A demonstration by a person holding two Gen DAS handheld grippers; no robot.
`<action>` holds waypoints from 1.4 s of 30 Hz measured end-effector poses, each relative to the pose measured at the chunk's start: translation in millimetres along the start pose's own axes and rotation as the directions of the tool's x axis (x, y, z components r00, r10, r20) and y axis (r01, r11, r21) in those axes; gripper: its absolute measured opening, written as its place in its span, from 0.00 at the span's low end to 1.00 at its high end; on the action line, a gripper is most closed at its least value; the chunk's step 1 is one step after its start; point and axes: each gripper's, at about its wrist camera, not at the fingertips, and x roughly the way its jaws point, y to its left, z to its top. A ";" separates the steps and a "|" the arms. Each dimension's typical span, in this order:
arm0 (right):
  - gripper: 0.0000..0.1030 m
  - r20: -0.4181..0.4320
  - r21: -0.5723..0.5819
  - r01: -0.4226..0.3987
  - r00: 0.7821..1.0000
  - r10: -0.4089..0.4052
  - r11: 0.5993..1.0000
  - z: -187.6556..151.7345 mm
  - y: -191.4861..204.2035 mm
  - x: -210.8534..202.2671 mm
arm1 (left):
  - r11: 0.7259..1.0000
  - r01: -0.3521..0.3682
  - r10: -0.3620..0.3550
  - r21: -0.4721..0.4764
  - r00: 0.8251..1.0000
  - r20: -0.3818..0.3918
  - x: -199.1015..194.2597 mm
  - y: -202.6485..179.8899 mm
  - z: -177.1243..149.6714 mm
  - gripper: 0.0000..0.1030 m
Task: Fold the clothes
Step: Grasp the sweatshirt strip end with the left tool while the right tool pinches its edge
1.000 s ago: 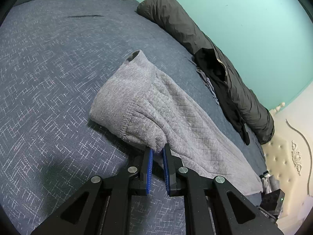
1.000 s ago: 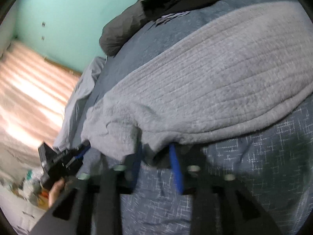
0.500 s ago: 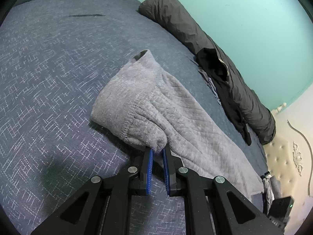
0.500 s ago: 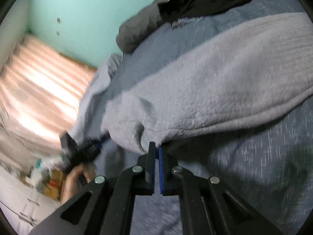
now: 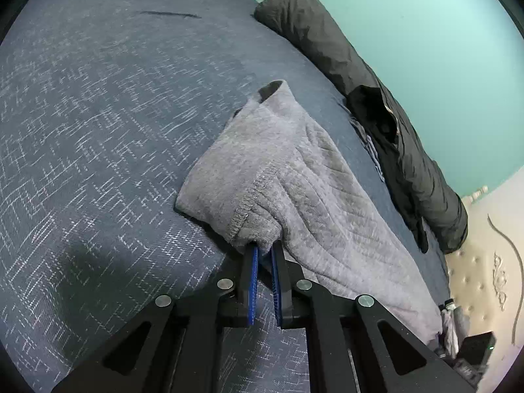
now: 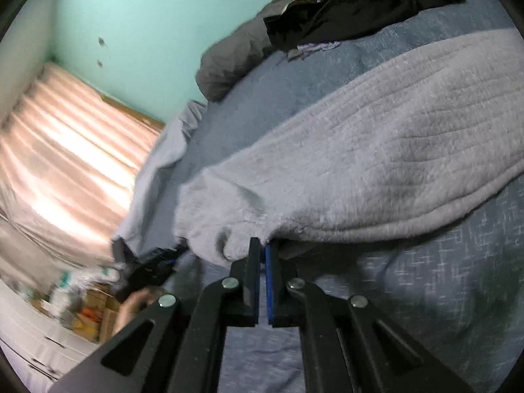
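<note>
A grey quilted fleece garment (image 5: 294, 190) lies stretched across the dark blue bedspread (image 5: 98, 114). My left gripper (image 5: 264, 249) is shut on its stitched hem end, and the cloth bunches over the blue pads. In the right wrist view the same garment (image 6: 376, 163) spreads to the right. My right gripper (image 6: 263, 242) is shut on its near edge, which is lifted slightly off the bedspread (image 6: 425, 278). The other gripper (image 6: 147, 262) and a hand (image 6: 131, 308) show at the lower left of that view.
A dark padded jacket (image 5: 376, 98) lies rolled along the far side of the bed against the teal wall, seen as a dark jacket (image 6: 327, 9) in the right view too. A cream tufted headboard (image 5: 484, 278) is at right. A pink curtain (image 6: 65, 150) hangs left.
My right gripper closed on the garment's near edge and rose a little with it. The left gripper kept its grip; the hem end shifted slightly.
</note>
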 end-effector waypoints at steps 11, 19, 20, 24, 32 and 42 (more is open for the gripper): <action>0.08 0.005 0.019 0.057 0.998 -0.057 0.998 -3.8 -16.8 25.5 | 0.999 0.033 -0.034 -0.024 0.998 -0.044 -2.5 -10.9 -6.6 0.38; 0.28 -0.039 -0.116 0.118 0.992 -0.123 0.986 -22.0 -0.5 46.7 | 0.999 0.046 -0.045 0.009 0.996 -0.078 5.3 -22.6 -15.3 0.42; 0.28 -0.034 -0.109 0.116 0.992 -0.121 0.987 -20.3 -0.2 50.0 | 0.999 0.045 -0.044 0.019 0.996 -0.076 5.5 -23.3 -15.1 0.41; 0.28 -0.037 -0.131 0.129 0.990 -0.135 0.983 -10.6 8.1 69.0 | 0.998 0.041 -0.038 0.046 0.997 -0.067 6.5 -24.0 -12.9 0.23; 0.02 -0.025 -0.184 0.133 0.990 -0.140 0.974 -12.0 17.3 43.3 | 0.998 0.057 -0.056 0.025 0.997 -0.048 3.6 -15.2 -10.4 0.08; 0.02 -0.111 -0.156 0.001 0.994 -0.019 0.988 -34.3 25.6 18.2 | 0.998 0.039 -0.037 0.041 0.998 -0.044 2.6 -11.2 -8.8 0.08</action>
